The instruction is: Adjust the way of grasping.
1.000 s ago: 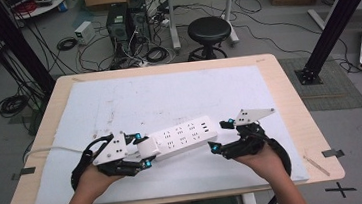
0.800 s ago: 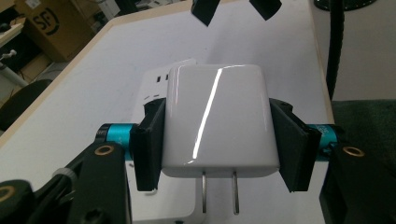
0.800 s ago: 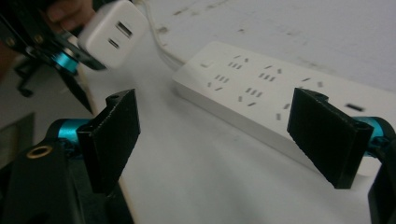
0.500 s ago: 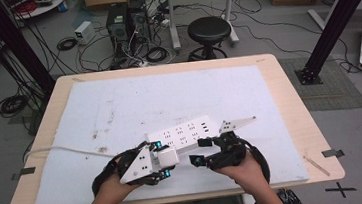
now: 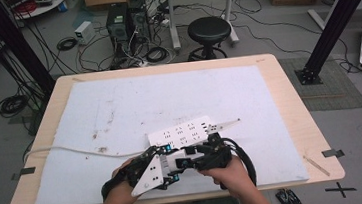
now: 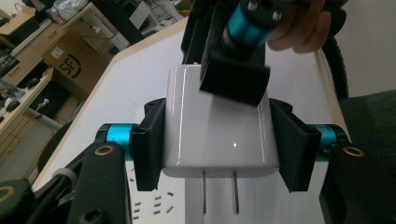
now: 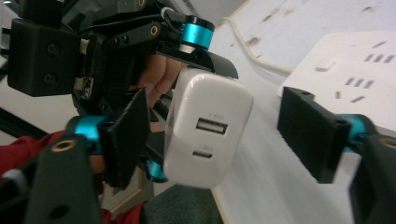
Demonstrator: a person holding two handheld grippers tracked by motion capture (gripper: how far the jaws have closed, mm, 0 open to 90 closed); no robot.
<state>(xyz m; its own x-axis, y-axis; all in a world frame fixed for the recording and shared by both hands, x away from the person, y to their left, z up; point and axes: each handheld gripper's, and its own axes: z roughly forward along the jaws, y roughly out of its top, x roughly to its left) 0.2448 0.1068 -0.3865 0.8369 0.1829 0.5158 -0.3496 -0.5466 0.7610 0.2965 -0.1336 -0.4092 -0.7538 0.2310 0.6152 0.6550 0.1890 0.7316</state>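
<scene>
Behind the table I see a cluttered floor of cables, a round black stool point(image 5: 207, 29) and computer towers; the light wooden table point(image 5: 301, 120) carries a white, scuffed mat point(image 5: 119, 108). At the left, a thin white cord point(image 5: 73, 150) trails across the mat toward the white, flat plastic power strip point(image 5: 184, 130) with its rows of slots.

My left gripper point(image 6: 212, 144) is clamped on a glossy white, rounded-corner plastic charger block point(image 6: 215, 130), its ribbed black pads point(image 6: 147, 140) pressing both flanks and two thin metal prongs pointing down toward the strip. It sits near the table's front edge, just in front of the strip.

My right gripper point(image 7: 210, 135) is spread wide around the same charger, facing its end with the two ports; the left pad looks close to the casing, the right one well apart. I judge this a handover or a steadying grip. To do it well I'd close squarely on the flat faces, since the slick shell could twist, and keep the prongs unobstructed.
</scene>
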